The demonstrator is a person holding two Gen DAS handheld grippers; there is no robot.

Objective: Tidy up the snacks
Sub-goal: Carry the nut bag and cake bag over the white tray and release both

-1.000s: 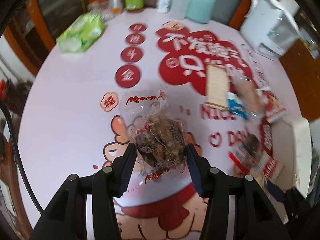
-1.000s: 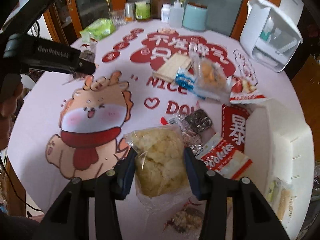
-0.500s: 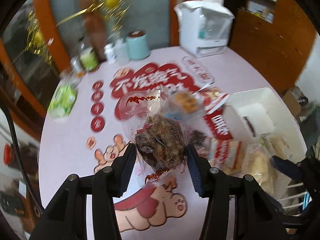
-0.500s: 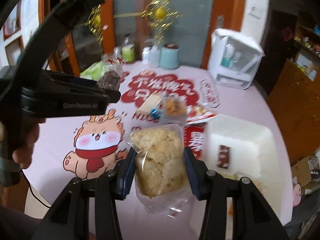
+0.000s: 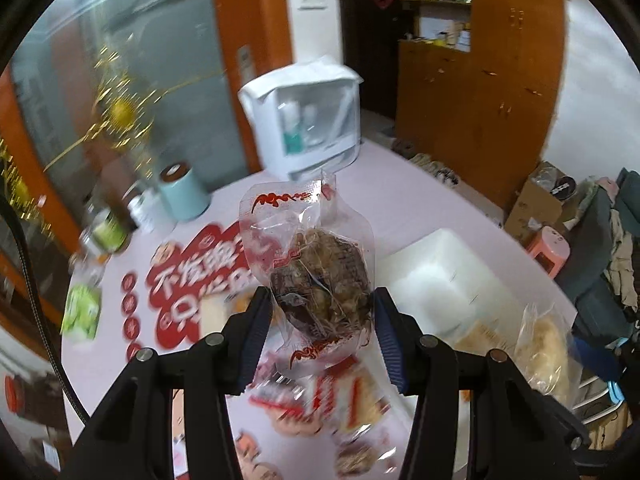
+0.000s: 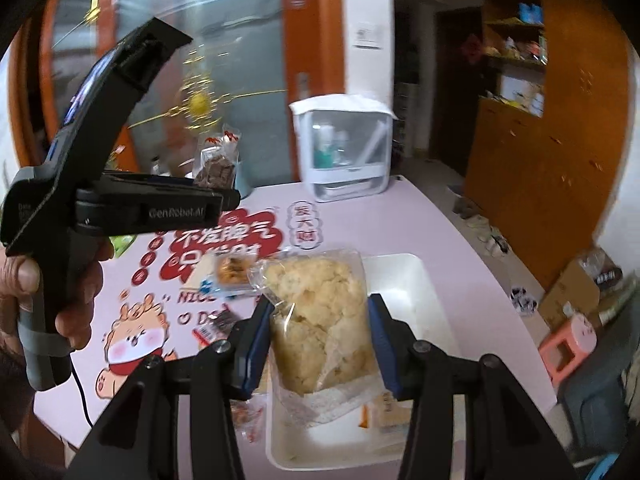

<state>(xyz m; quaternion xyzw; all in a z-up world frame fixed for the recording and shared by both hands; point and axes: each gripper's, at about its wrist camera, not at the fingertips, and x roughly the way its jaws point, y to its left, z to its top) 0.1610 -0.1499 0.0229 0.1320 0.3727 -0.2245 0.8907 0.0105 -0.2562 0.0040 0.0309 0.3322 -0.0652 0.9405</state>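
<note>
A: What is held at this moment?

B: A clear plastic packet of dark brown snack [image 5: 320, 280] is clamped between the blue pads of the left gripper [image 5: 322, 332], raised above the pink printed tablecloth [image 5: 400, 200]. A clear bag of pale yellow crisps [image 6: 320, 320] is pinched by the narrowly parted right gripper [image 6: 320, 340], carried over the white rectangular plastic bin [image 6: 404, 276].

A: How much is judged done?

B: Little, it seems. A few packets are seen inside the bin near its bottom edge, though blurred. Several red-and-white wrapped snacks [image 5: 340, 396] are left loose on the cloth, so both held packets and those remain to be placed.
</note>
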